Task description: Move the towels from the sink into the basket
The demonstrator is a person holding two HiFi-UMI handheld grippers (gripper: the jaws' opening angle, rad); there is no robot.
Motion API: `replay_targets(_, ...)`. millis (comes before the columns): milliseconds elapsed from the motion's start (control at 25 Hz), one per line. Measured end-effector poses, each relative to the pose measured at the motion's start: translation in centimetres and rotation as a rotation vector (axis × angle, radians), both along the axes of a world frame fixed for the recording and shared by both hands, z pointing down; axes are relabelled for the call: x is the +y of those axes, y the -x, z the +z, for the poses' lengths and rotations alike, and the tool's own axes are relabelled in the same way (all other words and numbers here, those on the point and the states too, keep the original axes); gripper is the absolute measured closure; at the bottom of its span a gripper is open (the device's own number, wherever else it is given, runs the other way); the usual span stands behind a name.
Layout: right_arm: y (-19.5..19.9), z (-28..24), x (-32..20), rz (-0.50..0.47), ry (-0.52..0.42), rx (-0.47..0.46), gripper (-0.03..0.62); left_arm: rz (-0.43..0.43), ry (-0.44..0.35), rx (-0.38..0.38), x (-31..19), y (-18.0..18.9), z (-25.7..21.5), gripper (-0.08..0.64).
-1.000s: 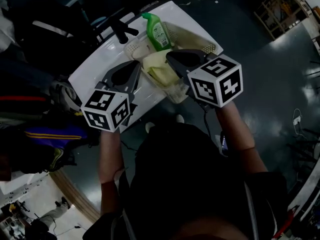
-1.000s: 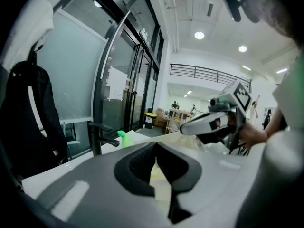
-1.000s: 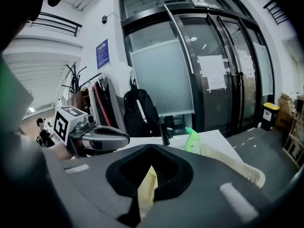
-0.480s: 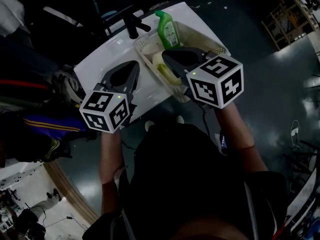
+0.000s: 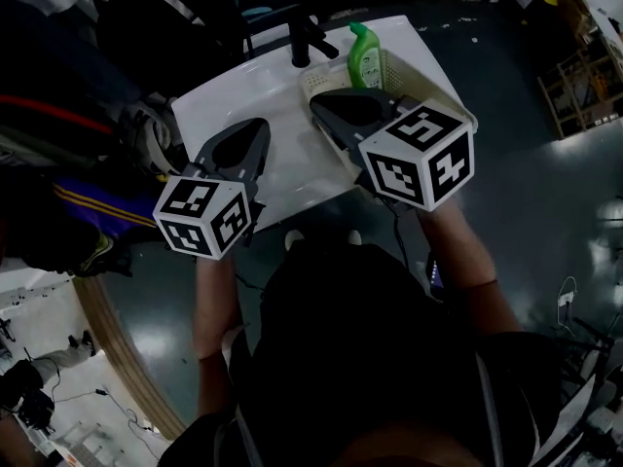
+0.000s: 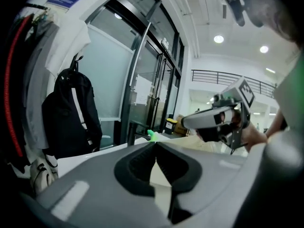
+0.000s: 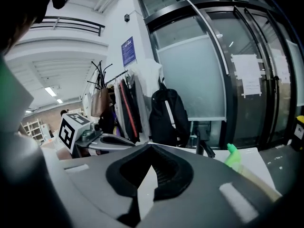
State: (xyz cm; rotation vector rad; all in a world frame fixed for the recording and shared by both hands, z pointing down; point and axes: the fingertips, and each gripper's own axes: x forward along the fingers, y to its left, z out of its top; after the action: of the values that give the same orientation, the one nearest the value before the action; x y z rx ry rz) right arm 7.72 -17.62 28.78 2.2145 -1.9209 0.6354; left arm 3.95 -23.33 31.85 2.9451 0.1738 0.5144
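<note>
The white sink [image 5: 234, 100] lies at the top middle of the head view, and I see no towel in it. A cream perforated basket [image 5: 433, 90] stands on its right side with a green bottle [image 5: 364, 56] in it. My right gripper [image 5: 315, 106] is shut and empty, its tip over the basket's near left corner, and it hides most of the basket's inside. My left gripper [image 5: 264, 125] is shut and empty over the sink's white surface. In the gripper views, both left gripper [image 6: 155, 144] and right gripper [image 7: 150, 147] show closed jaws.
A black faucet [image 5: 308, 42] stands at the sink's back edge. Hanging clothes and a black backpack [image 6: 73, 113] crowd the left side. Glass doors [image 7: 237, 65] rise behind the sink. Dark floor surrounds the sink's front and right.
Both grippers have moved left across the sink, away from the basket's middle. The yellow towel seen in the basket earlier is now behind the right gripper. Both jaws stayed shut.
</note>
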Motion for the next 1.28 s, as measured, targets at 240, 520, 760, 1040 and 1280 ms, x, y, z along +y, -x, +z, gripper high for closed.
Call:
replay_targets(240,2.8,-0.4,-3.5,-0.127,-0.031,-0.036,0.595,-0.092,-0.003,-0.009,-2.6,2.4,0.2,0.551)
replay_targets(520,5.5,1.3,-7.4,-0.222,-0.013,-0.087,0.595,-0.202,0.01,-0.022,-5.4,5.3,0.8,0.552)
replay_targets(760,6.9,3.5,-9.1,-0.254,0.023,-0.115,0.595,-0.272,0.022,-0.031,-6.8,7.3,1.4,0.551)
replay_targets(1040,7.9,6.4,-10.1,-0.262,0.082,-0.106,0.595,-0.329,0.06,-0.052,-7.7,9.0,3.1,0.551)
replay_targets(1280,8.8,9.8,-9.9,-0.261,0.134,-0.123,0.595,-0.345,0.094,-0.081,-7.1,9.3,5.0,0.551)
